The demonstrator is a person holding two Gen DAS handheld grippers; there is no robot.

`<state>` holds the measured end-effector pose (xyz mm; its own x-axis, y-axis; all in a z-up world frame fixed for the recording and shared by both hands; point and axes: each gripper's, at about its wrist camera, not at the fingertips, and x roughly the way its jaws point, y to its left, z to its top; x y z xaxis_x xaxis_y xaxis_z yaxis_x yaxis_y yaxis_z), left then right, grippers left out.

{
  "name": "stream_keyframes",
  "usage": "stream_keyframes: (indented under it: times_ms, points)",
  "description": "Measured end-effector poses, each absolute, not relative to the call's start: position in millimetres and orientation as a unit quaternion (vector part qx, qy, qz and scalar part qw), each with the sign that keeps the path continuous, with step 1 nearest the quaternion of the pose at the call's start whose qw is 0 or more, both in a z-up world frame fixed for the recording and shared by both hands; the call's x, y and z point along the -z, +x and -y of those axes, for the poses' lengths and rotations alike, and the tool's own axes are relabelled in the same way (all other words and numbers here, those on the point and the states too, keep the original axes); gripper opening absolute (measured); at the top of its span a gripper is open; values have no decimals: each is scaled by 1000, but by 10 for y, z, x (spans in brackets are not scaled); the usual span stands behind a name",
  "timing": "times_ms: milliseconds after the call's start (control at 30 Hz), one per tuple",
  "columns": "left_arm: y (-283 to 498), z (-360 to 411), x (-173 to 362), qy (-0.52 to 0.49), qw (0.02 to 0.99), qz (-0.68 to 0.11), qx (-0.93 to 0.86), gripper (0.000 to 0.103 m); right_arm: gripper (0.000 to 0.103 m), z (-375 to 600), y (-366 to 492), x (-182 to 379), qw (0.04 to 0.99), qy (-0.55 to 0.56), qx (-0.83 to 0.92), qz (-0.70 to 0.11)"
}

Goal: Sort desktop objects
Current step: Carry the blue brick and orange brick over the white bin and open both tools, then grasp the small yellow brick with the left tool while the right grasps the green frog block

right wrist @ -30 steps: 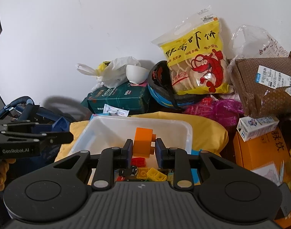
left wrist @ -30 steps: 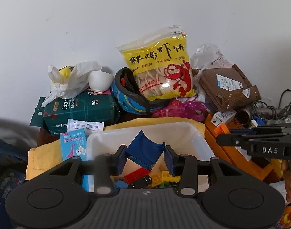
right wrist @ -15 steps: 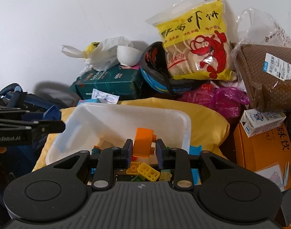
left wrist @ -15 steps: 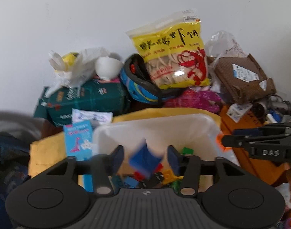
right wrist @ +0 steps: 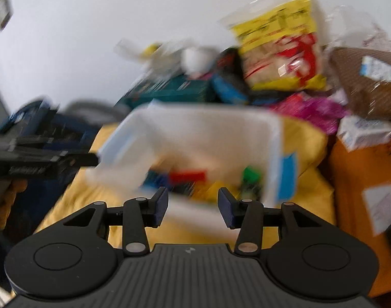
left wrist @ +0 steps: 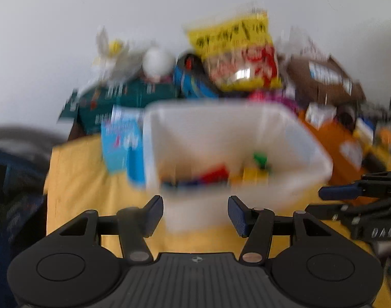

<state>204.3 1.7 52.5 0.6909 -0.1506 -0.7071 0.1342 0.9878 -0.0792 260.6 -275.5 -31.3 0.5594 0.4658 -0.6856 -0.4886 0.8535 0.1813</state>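
White wall (left wrist: pixel 67 25) is filling the far background of the left wrist view, all of it heavily blurred. Yellow cloth (left wrist: pixel 77 174) is covering the surface, and a white plastic bin (left wrist: pixel 316 154) is sitting on it just beyond the left gripper (left wrist: pixel 195 215), whose jaws are standing wide apart and holding nothing. Toy blocks (left wrist: pixel 213 174) in red, yellow, green and blue are lying in the bin's near end. A light blue packet (left wrist: pixel 121 143) is leaning against the bin's left wall. Behind it a dark green box (left wrist: pixel 133 95) is lying, and a yellow snack bag (left wrist: pixel 236 51) is standing upright against the wall. A brown parcel (left wrist: pixel 323 79) is sitting far right, an orange box (left wrist: pixel 336 143) nearer on the right. The right gripper (left wrist: pixel 354 195) is showing at the right edge; its state cannot be told here. In the right wrist view, equally blurred, the right gripper (right wrist: pixel 192 208) is hovering with jaws wide and empty just before the bin (right wrist: pixel 195 128), which is resting on the cloth (right wrist: pixel 308 138) with the blocks (right wrist: pixel 187 177) inside. The snack bag (right wrist: pixel 280 46) is standing far right of centre, a magenta bag (right wrist: pixel 313 110) below it, the parcel (right wrist: pixel 367 82) and orange box (right wrist: pixel 362 169) on the right, and the left gripper (right wrist: pixel 41 159) at the left edge.
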Motion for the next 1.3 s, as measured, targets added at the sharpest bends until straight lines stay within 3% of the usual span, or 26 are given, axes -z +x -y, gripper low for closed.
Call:
stream_keyframes:
  times_ms: [200,433,500,567,900,967,1033,1100,1300]
  points:
    - [1538,-221,11,-21,900,-431,52,59,47,2333,2015,1100,846,-68,-300,-435]
    - [1198,-395,261,-27,890,-453,40,59,47,1881,1929,1512,835,-78,-308,-449]
    - [1175,-390,291,-31,889,-455,41,59,46,1809,1944,1573,834,-85,-311,-448]
    - [1182,-333,328,-30,889,-454,52,59,34,1776,1956,1620,832,-93,-314,-448]
    - [1560,262,591,7,892,-441,105,59,34,2580,1823,1362,851,-44,-278,-444]
    - [1624,319,659,18,890,-444,106,56,34,2769,1758,1325,853,-31,-268,-447]
    - [1658,334,713,23,888,-447,101,37,34,2938,1678,1314,854,-15,-257,-451]
    - [1651,331,696,24,892,-439,103,28,34,3042,1603,1332,854,-7,-250,-456]
    - [1485,268,488,29,899,-421,114,28,34,3149,1539,1372,852,18,-241,-464]
